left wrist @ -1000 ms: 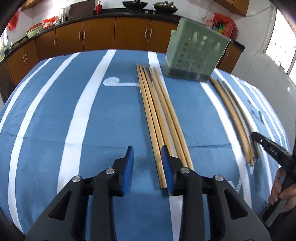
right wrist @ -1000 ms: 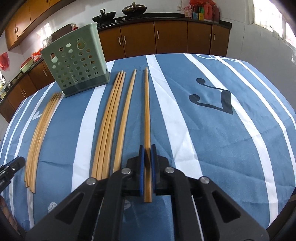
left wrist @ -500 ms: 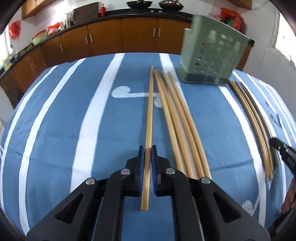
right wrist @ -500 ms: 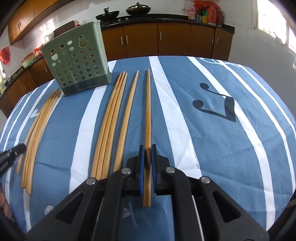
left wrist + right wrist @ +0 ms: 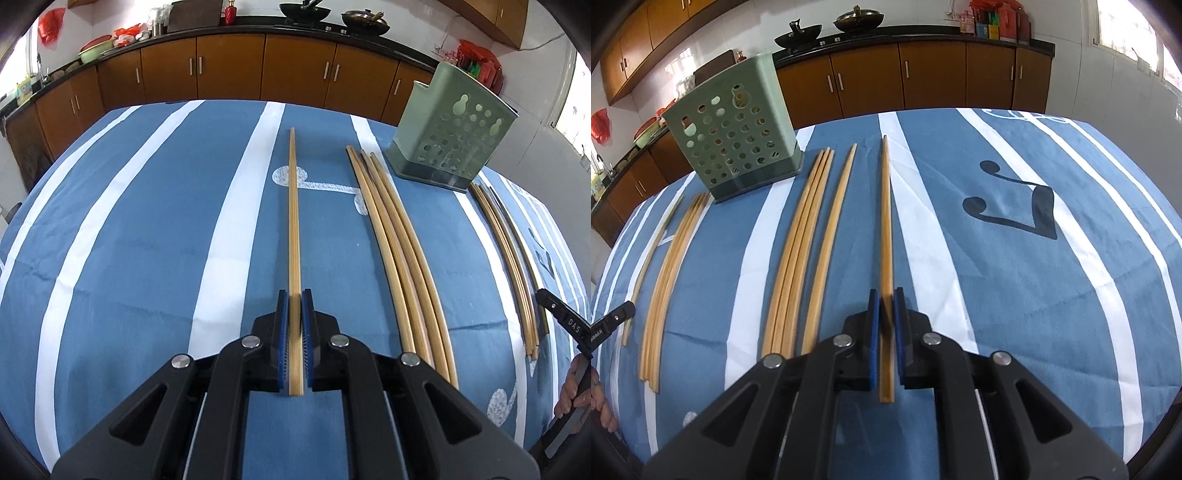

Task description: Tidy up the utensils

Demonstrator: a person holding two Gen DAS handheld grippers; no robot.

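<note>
Holder [image 5: 733, 129] stands upright beside loose chopsticks [image 5: 798, 251].

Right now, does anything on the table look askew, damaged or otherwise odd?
Nothing looks damaged or spilled. The left gripper and right gripper each clamp one chopstick. The green utensil holder stands upright; loose chopsticks lie in rough bundles, one thinner, duller stick apart.

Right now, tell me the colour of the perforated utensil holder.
Pale sage green utensil holder with a darker grey-green base; the right wrist view shows it best.
</note>
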